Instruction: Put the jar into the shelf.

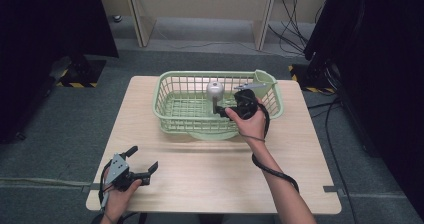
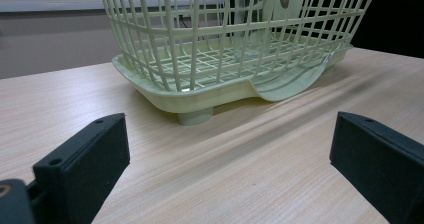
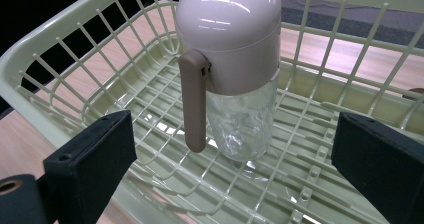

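A wooden table point(image 1: 200, 184) bears a pale-green basket point(image 1: 175, 109) at its 12 o'clock edge. Inside the basket, approx. centre, a clear bottle w/ a pinkish domed cap point(image 3: 227, 39) stands upright on the grid floor. The right gripper point(image 1: 239, 106) sits at the bottle's 3 o'clock, jaws spread wide either side of it — not touching, nothing held. The left gripper point(image 1: 142, 163) rests at the table's 7 o'clock, jaws also wide apart, empty. Judged: the bottle is in the basket — either just placed or not yet grasped; can't tell which.
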{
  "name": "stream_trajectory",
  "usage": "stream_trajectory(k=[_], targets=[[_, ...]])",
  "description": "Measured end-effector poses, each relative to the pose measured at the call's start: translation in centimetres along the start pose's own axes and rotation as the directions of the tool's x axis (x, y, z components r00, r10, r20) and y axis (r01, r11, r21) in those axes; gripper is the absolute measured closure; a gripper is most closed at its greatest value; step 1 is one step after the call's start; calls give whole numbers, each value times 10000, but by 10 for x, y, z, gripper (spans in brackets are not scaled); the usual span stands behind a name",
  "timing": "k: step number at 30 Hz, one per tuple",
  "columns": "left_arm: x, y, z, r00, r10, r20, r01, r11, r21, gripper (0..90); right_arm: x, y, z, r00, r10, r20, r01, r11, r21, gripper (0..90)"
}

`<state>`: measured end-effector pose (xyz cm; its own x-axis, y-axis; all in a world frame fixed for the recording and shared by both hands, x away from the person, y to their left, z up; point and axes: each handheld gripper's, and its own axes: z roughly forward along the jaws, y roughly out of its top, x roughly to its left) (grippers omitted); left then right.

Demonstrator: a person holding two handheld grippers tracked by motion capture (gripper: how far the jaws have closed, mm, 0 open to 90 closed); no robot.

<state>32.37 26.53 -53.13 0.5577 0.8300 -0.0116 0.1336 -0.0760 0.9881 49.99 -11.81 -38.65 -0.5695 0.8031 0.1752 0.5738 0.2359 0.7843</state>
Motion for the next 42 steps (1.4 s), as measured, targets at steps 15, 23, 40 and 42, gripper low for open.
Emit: stream_trajectory(k=[15, 23, 40, 42], targets=[[0, 0, 0, 10000, 6, -9, -6, 10000, -4, 21, -1, -9, -21, 10000, -86, 0, 86, 9985, -535, 42], [0, 0, 0, 10000, -9, -14, 9, 10000, -6, 21, -1, -17, -31, 9999, -120, -38, 118, 9976, -683, 42], [0, 0, 0, 10000, 20, -22, -20, 10000, 1, 21, 4, -37, -46, 9992, -317, -227, 295, 9955, -902, 40], [0, 0, 0, 10000, 27, -21, -27, 10000, 4, 21, 5, -39, -48, 9991, -364, -239, 341, 9953, -908, 40]])
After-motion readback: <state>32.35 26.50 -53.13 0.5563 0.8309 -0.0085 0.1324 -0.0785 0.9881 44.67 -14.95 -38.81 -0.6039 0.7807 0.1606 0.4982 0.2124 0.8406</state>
